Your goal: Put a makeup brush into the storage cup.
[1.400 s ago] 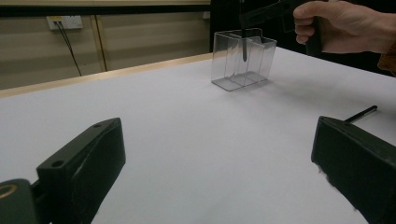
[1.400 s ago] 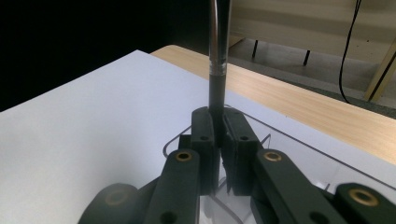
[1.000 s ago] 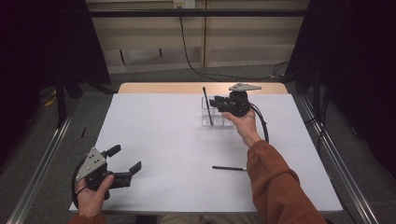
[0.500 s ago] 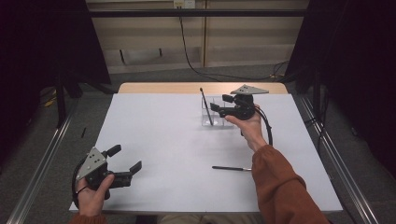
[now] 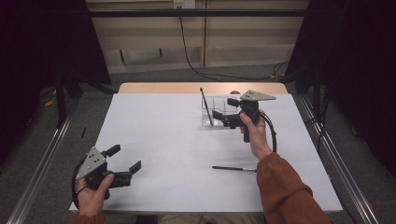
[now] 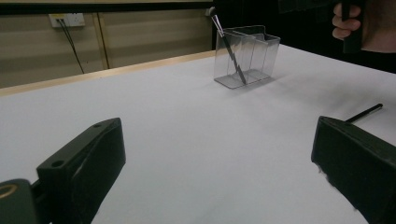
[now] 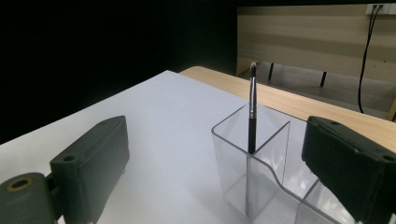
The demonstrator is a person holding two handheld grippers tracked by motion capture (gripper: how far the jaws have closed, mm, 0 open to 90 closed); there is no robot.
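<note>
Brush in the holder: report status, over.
Right tool jaws just opened, nothing between them, beside the clear holder. Brush stands in holder, leaning. Left tool open, empty. Second brush flat on table. Nothing blocking.

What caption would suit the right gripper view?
Open gripper facing a clear holder with one makeup brush standing inside.

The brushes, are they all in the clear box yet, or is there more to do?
Not all yet. One brush already stands leaning in the clear box. The right gripper beside the box has just been opening its jaws, and nothing is between them. The second brush lies on the white table, waiting to go in. The left gripper rests open near the table's front edge.
</note>
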